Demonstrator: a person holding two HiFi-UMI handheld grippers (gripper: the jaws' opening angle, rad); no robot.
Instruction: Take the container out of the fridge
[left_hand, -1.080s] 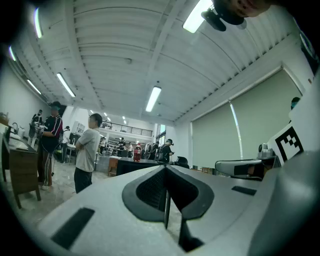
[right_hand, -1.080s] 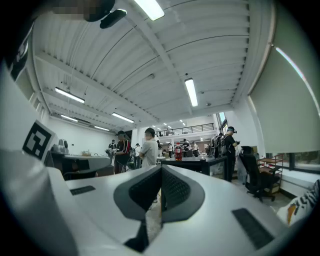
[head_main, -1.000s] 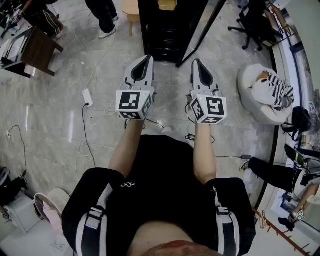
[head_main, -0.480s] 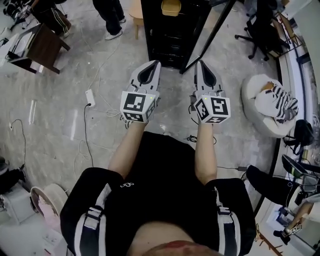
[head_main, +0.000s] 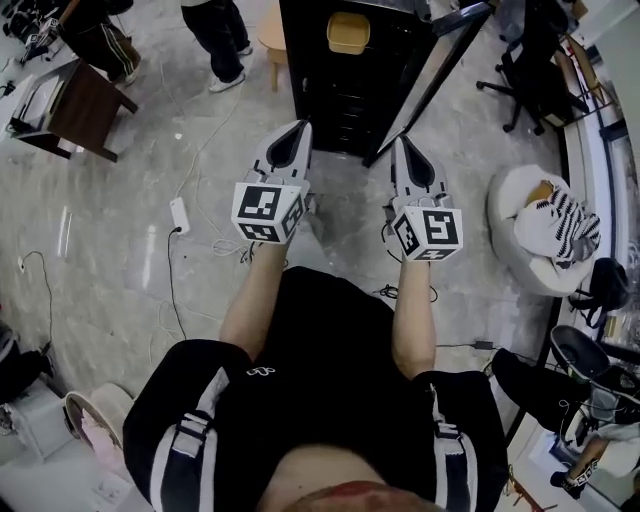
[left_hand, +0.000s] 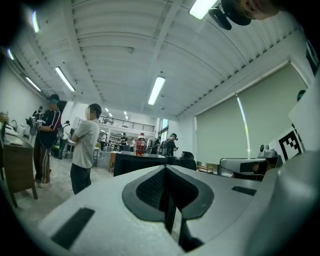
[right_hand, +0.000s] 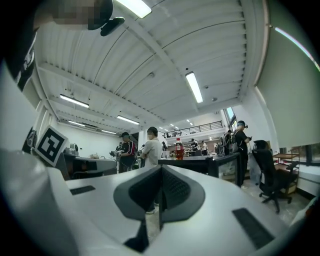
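Head view has you standing in front of the black fridge (head_main: 340, 75), its glass door (head_main: 432, 75) swung open on your right. The small yellow rounded container (head_main: 347, 33) sits up high inside the dark opening, on what looks like an upper shelf, well apart from both tools.

Your left gripper (head_main: 299, 127) and right gripper (head_main: 401, 141) are both pressed together with nothing between them. The left gripper view and right gripper view show the same thing: pads meeting, only the room beyond.

So I'd say you're at the approach and nothing's grabbed yet. A few tips:

- Step in closer, and watch the white power strip and cords (head_main: 180, 214) on the marble floor (head_main: 110, 250) off to your left.
- Spread one gripper's jaws before it goes inside, not once it's at the shelf.
- Come in level and bite the container's side wall or rim. It looks like light plastic, so squeeze gently.
- Keep your right elbow clear of that door, then pull straight back out.
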